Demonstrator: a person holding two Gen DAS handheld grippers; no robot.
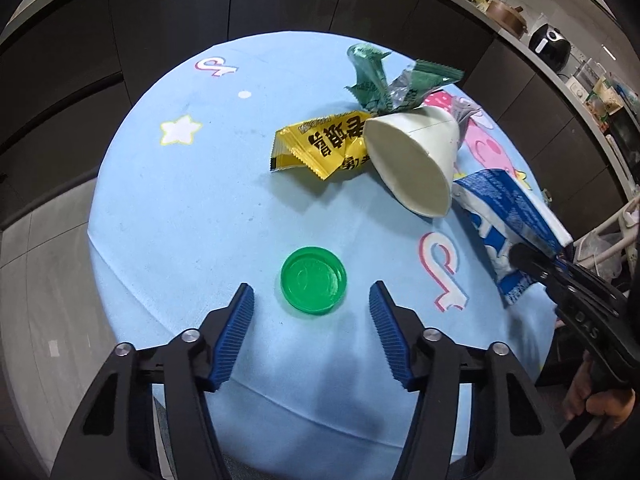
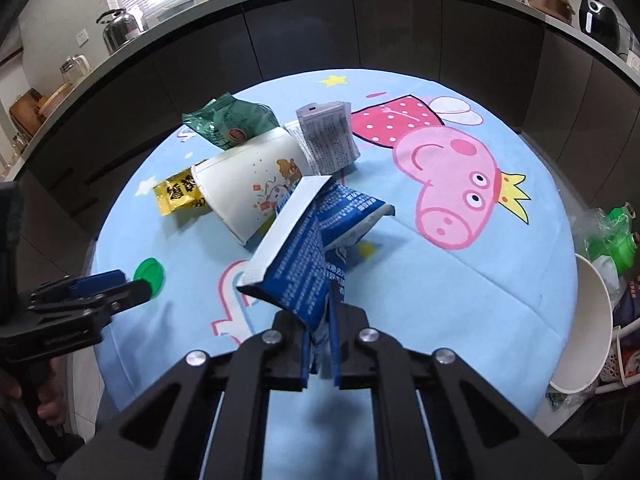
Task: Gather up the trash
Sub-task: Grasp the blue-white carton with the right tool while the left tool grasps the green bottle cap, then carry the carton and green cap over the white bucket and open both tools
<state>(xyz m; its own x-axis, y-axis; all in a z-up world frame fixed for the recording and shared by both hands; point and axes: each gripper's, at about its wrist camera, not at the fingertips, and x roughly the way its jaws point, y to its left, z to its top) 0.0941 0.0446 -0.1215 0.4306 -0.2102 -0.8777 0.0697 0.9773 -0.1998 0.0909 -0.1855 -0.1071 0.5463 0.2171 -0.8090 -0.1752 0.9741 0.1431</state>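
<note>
My left gripper (image 1: pixel 311 300) is open, its blue pads on either side of a green bottle cap (image 1: pixel 313 286) that lies on the blue cartoon tablecloth (image 1: pixel 180 208); it also shows at the left of the right wrist view (image 2: pixel 116 284) beside the cap (image 2: pixel 151 275). My right gripper (image 2: pixel 320 320) is shut on a blue and white wrapper (image 2: pixel 296 256), held above the cloth; the wrapper also shows in the left wrist view (image 1: pixel 508 216). A white paper cup (image 1: pixel 412 160) lies on its side, with a yellow wrapper (image 1: pixel 320 144) and a green wrapper (image 1: pixel 380 80) next to it.
A white printed packet (image 2: pixel 328 140) lies behind the cup (image 2: pixel 256 188). A white bin (image 2: pixel 584 328) with trash stands off the table's right edge. Dark cabinets and a counter with kitchenware (image 2: pixel 120 28) curve behind the table.
</note>
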